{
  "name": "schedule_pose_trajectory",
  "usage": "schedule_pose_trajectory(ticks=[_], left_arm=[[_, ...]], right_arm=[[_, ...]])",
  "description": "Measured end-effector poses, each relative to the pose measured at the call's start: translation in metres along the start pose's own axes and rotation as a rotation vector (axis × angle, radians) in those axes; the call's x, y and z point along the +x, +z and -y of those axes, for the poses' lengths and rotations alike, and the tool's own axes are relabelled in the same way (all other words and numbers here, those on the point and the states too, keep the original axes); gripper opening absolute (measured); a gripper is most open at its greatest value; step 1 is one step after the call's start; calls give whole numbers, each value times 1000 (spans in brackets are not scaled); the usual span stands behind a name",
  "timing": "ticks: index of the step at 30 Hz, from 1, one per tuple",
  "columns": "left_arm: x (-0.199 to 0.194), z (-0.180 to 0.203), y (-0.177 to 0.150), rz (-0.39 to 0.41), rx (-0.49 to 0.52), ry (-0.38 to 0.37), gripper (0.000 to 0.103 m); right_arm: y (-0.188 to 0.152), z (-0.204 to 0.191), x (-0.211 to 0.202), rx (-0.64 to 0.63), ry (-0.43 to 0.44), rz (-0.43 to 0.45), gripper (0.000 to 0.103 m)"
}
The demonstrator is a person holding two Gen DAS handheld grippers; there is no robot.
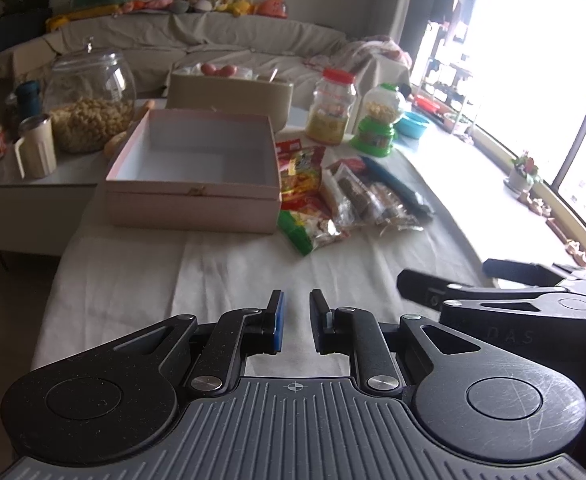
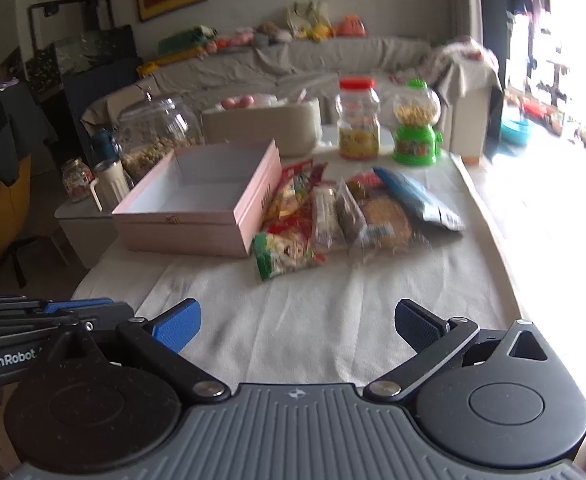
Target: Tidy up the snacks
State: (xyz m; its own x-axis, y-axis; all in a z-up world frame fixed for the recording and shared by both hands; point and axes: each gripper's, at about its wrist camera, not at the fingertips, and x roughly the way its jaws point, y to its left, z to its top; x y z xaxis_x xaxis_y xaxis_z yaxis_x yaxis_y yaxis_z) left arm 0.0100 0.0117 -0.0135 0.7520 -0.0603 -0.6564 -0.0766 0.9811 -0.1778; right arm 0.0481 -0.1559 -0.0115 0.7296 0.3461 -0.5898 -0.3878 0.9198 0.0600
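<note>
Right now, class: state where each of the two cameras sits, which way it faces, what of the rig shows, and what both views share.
Left wrist: on the left gripper, facing across the cloth-covered table toward the sofa; own narrowly parted fingers show, right gripper alongside.
Right wrist: on the right gripper, same heading; own wide-open fingers show, left gripper at left.
Shared: empty pink box, snack packets, red-lidded jar.
</note>
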Motion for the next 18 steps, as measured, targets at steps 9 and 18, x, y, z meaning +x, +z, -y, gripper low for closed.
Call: schedule_pose_trajectory(ticks=[9, 18], left_arm=[[72, -44, 3, -106, -155, -194, 18], [116, -63, 27, -47, -100, -121, 18]], right_arm=[[-18, 21, 54, -71, 16, -47, 103], [32, 43, 116, -114, 63, 15, 103]])
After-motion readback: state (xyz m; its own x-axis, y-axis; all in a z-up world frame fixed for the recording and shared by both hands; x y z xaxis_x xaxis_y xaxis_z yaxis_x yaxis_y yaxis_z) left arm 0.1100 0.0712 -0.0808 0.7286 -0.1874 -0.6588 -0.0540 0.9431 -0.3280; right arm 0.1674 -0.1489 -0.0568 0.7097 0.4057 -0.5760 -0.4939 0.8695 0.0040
